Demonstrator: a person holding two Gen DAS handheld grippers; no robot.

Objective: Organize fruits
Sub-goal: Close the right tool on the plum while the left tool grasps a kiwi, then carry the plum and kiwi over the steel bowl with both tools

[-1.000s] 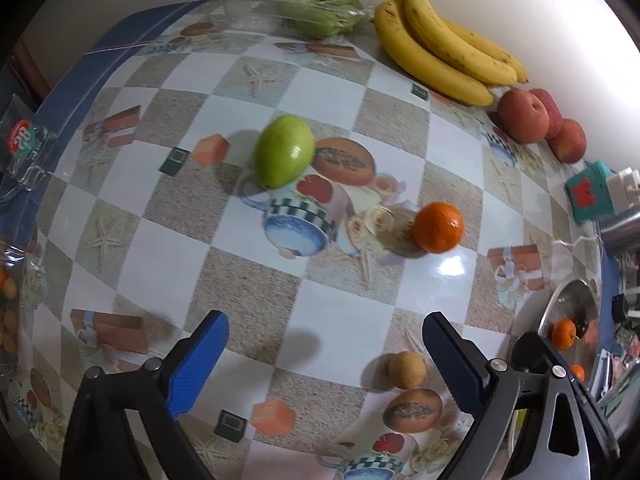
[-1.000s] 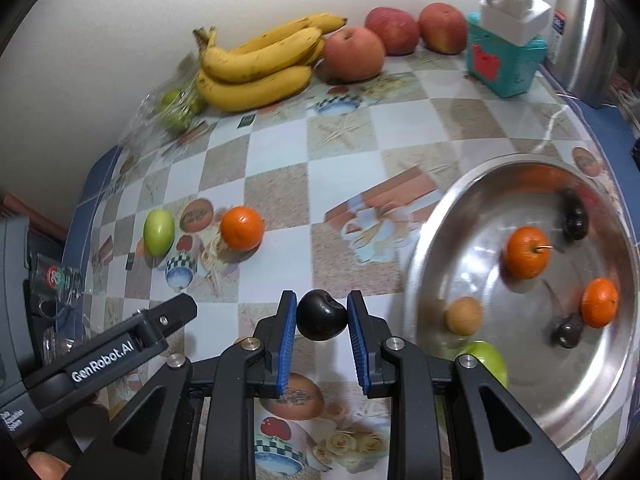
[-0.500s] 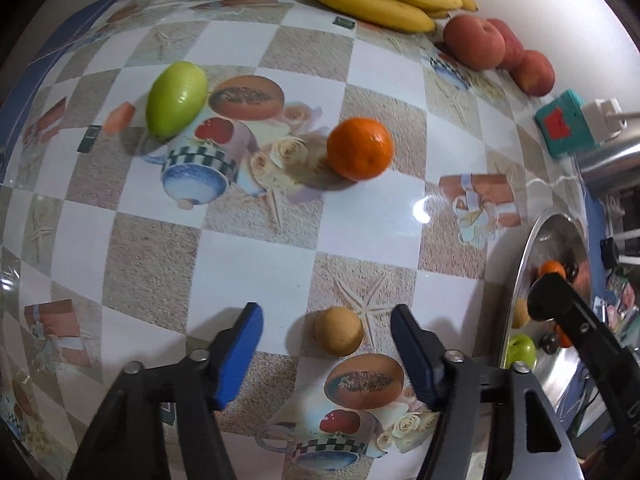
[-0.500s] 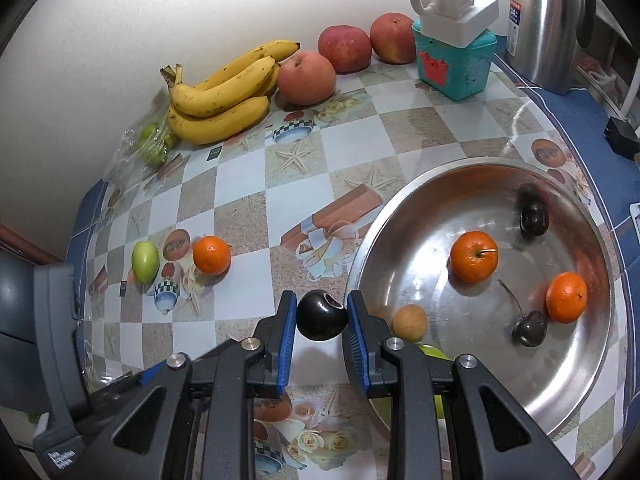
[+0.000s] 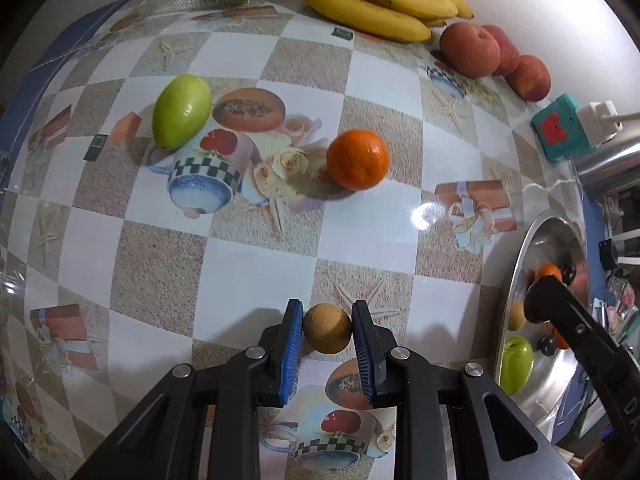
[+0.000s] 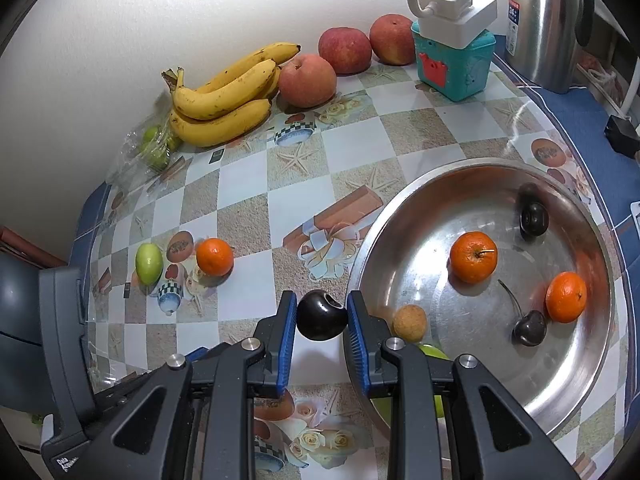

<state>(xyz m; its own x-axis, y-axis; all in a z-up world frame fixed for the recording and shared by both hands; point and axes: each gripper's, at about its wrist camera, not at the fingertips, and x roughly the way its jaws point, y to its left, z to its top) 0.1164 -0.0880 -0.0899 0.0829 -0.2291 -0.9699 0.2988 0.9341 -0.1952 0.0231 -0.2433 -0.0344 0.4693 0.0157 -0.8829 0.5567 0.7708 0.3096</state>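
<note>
Both tongs loaded: our left gripper (image 5: 327, 334) has just closed on the small tan fruit (image 5: 327, 329), our right gripper (image 6: 321, 320) is clamped on a dark cherry (image 6: 321, 315).

We judge this the pick-up-and-carry step: the tan fruit, round and matte, sits pinched between blue ribbed pads low over the glossy checked tablecloth (image 5: 256, 264). The shiny steel bowl (image 6: 576, 364) lies just right of our right tongs, with tangerines and cherries inside. Next we'd lift left and swing right to the bowl, gently. Ahead of the left tongs wait a dimpled tangerine (image 5: 357, 159) and a smooth green fruit (image 5: 182, 111).
</note>
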